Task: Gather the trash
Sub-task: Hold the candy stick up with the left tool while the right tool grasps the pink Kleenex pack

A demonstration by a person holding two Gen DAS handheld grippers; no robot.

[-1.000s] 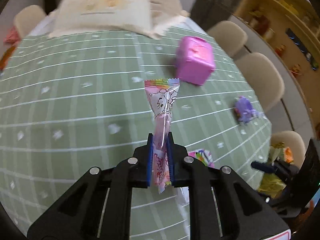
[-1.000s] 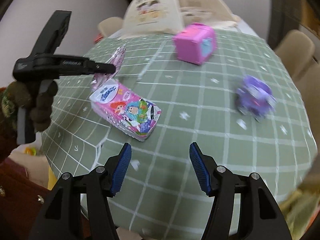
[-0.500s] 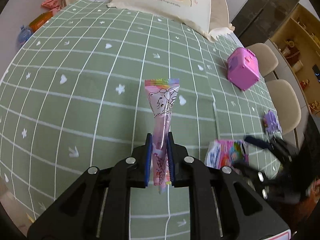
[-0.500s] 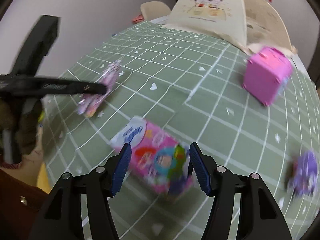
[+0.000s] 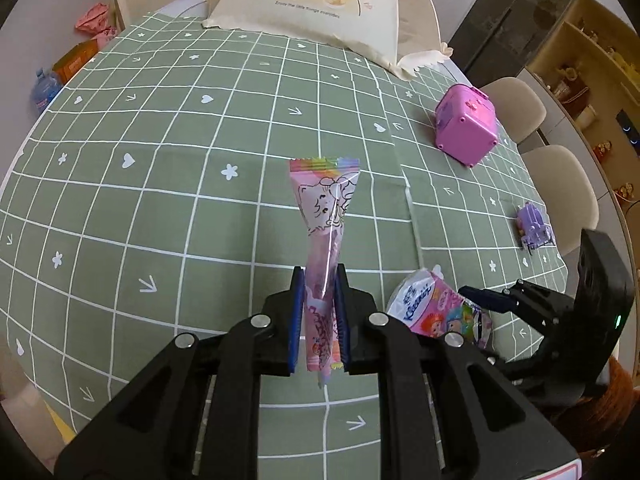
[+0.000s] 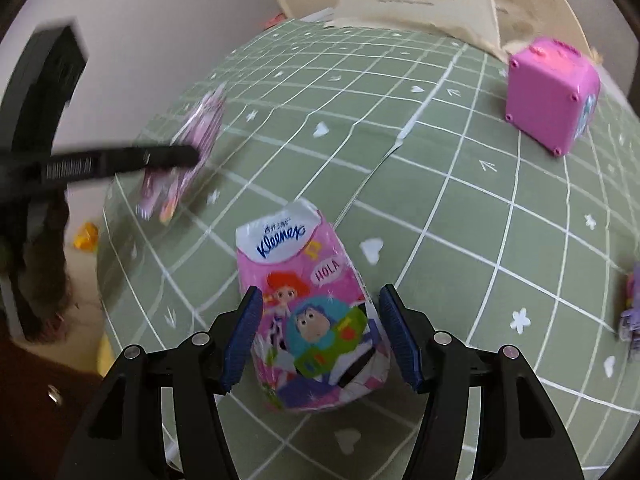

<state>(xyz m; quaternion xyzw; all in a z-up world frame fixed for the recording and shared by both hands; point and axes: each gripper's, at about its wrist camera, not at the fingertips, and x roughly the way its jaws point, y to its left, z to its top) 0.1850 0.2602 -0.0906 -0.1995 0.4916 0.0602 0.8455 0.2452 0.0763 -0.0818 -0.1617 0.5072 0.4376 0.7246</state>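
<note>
A pink cartoon-printed snack wrapper (image 5: 326, 200) stands up from my left gripper (image 5: 319, 276), which is shut on its lower end above the green checked tablecloth (image 5: 160, 184). The right wrist view shows that left gripper (image 6: 176, 156) blurred at the left, still with the wrapper (image 6: 200, 132). A pink Kleenex tissue pack (image 6: 288, 256) lies on the cloth near the table's near edge. My right gripper (image 6: 320, 292) is open and straddles it, a blue pad close on each side. The left wrist view shows the pack (image 5: 428, 304) at the lower right, with the right gripper (image 5: 476, 294) over it.
A pink toy case (image 6: 552, 92) sits at the far right and a small purple toy (image 5: 534, 228) near the right edge. A cream printed bag (image 5: 320, 4) lies across the far end. Beige chairs (image 5: 564, 184) ring the table. An orange box (image 5: 74, 60) sits at the far left.
My right gripper has come down and forward over the tissue pack, which now lies between its fingers. The left gripper has shifted across the table, still holding the wrapper.
</note>
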